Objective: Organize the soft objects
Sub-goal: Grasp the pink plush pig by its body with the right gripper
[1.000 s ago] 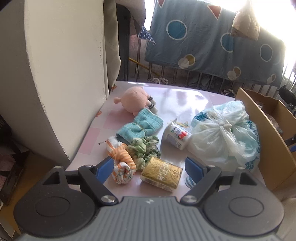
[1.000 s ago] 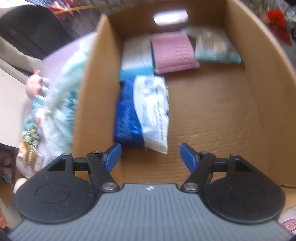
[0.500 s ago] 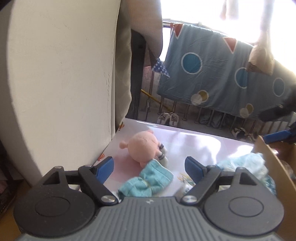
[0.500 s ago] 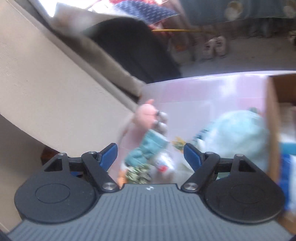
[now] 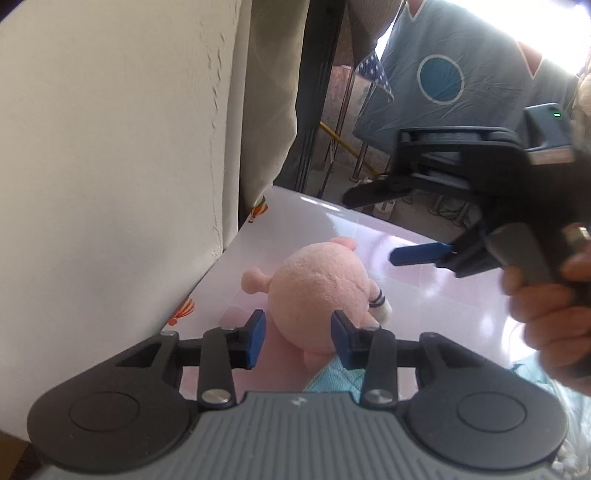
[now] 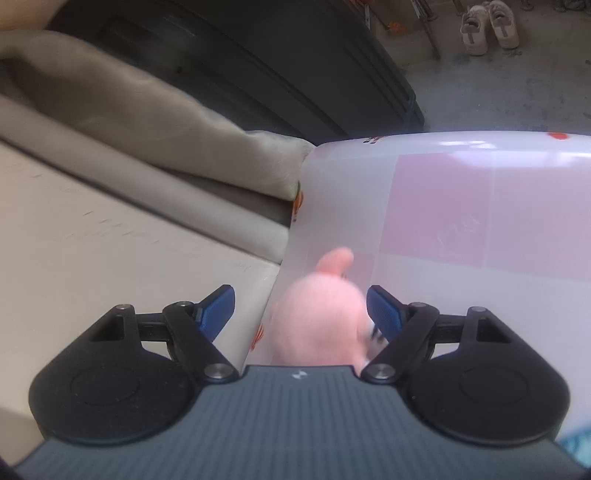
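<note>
A pink plush toy (image 5: 317,291) lies on the pink-and-white table (image 5: 436,291) close to its left edge. My left gripper (image 5: 297,339) has its jaws closing on the toy's near end, and both blue pads meet its sides. My right gripper (image 5: 369,225), held by a hand (image 5: 546,325), hovers open just beyond and to the right of the toy. The right wrist view shows the blurred toy (image 6: 317,317) between the wide-apart fingers of the right gripper (image 6: 301,310), untouched by them. A teal cloth (image 5: 332,376) peeks out under the left gripper.
A cream wall (image 5: 110,184) and a beige curtain (image 5: 266,110) border the table's left edge. A pale plastic bag (image 5: 576,424) lies at the lower right. A blue patterned sheet (image 5: 461,92) hangs behind. Shoes (image 6: 487,26) stand on the floor past the table.
My left gripper moved forward to the plush toy and its jaws narrowed around it. My right gripper swung from the cardboard box across the table and now hangs over the same toy.
</note>
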